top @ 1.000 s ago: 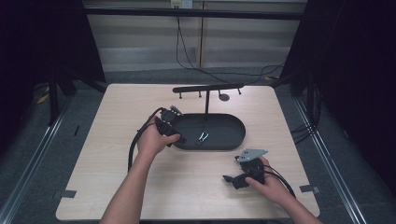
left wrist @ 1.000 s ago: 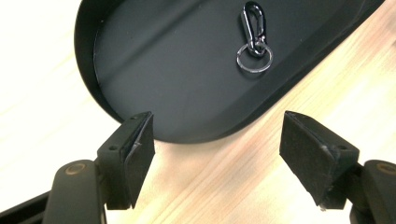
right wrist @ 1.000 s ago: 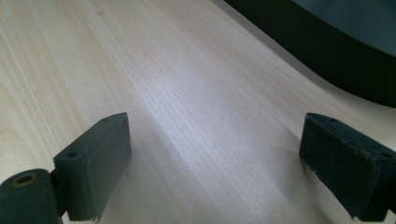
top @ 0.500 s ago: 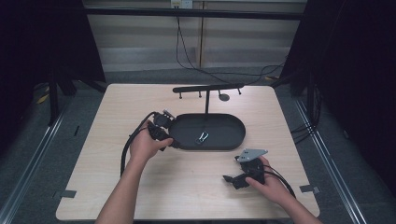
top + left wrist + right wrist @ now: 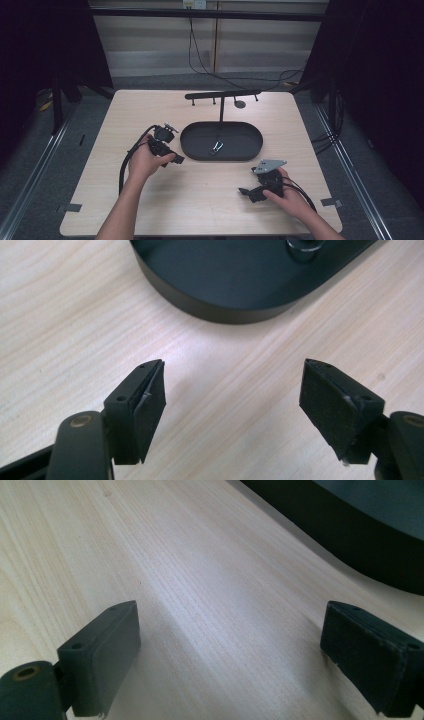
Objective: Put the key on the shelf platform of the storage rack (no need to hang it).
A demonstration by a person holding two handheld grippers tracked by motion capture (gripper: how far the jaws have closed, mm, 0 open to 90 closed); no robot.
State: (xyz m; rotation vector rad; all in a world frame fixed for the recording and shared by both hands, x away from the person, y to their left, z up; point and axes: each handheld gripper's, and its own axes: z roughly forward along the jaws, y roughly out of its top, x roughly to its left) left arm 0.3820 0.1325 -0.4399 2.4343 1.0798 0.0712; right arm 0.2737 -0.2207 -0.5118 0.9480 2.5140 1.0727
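High view puts the left hand-held gripper over the bare wooden surface, just off the left end of the black oval tray, which sits in the middle of the surface toward its far edge. A second ago this hand-held gripper hung right at the tray's left rim; it has since slid back toward the surface's left side and now stands clear of the tray. Left gripper view shows its jaws well apart with nothing between them, bare wood below and the tray's rounded end just ahead. A small metal clip lies flat on the tray floor near its middle, below the thin post of the T-shaped rack that rises from the tray. The right hand-held gripper lies low near the surface's near right corner, unmoved across the frames; right gripper view shows its jaws also wide apart and empty, with the tray wall ahead. Judging by the empty left jaws backing off from the tray, the clip has probably just been set down there, or a fresh approach is being lined up; either way nothing is held at this point.
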